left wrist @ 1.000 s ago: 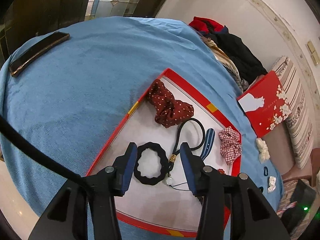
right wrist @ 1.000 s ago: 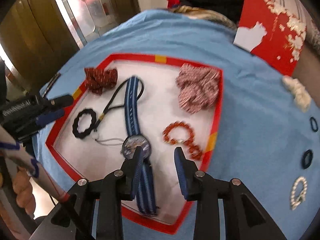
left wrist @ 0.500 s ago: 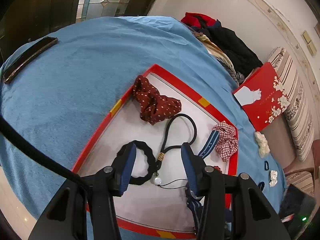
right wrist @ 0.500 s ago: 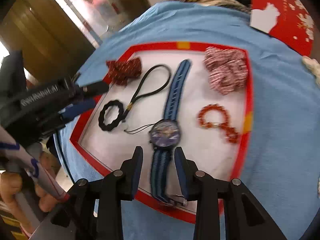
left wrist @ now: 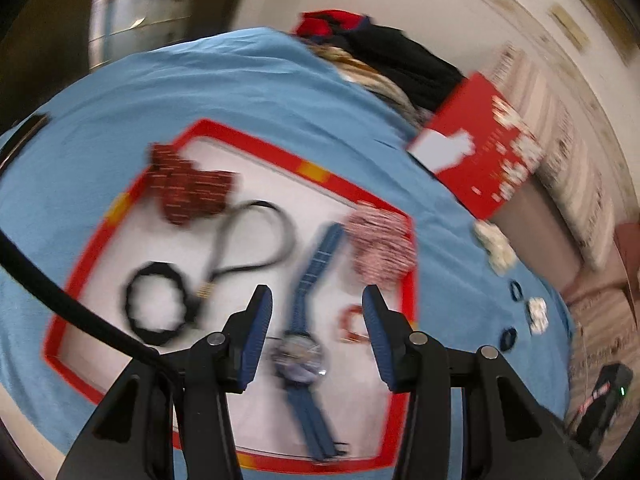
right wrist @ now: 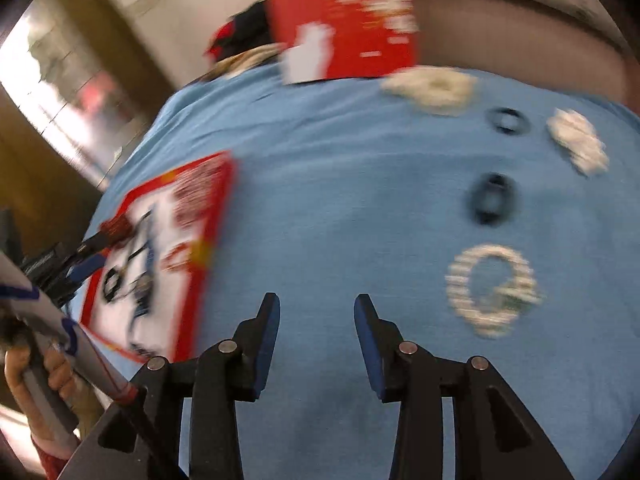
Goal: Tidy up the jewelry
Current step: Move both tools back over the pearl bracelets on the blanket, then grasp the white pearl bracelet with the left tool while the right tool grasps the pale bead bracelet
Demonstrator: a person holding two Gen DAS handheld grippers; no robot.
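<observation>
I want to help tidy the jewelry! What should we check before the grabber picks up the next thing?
1. Right gripper open and empty: ok.
2. Left gripper open and empty: ok.
3. Pearl bracelet on the blue cloth, outside the tray, nothing covering it: ok.
4. Right gripper lined up over the bracelet: not ok, it lies off to the side.
5. Picture sharp enough to aim: not ok, blurred.
</observation>
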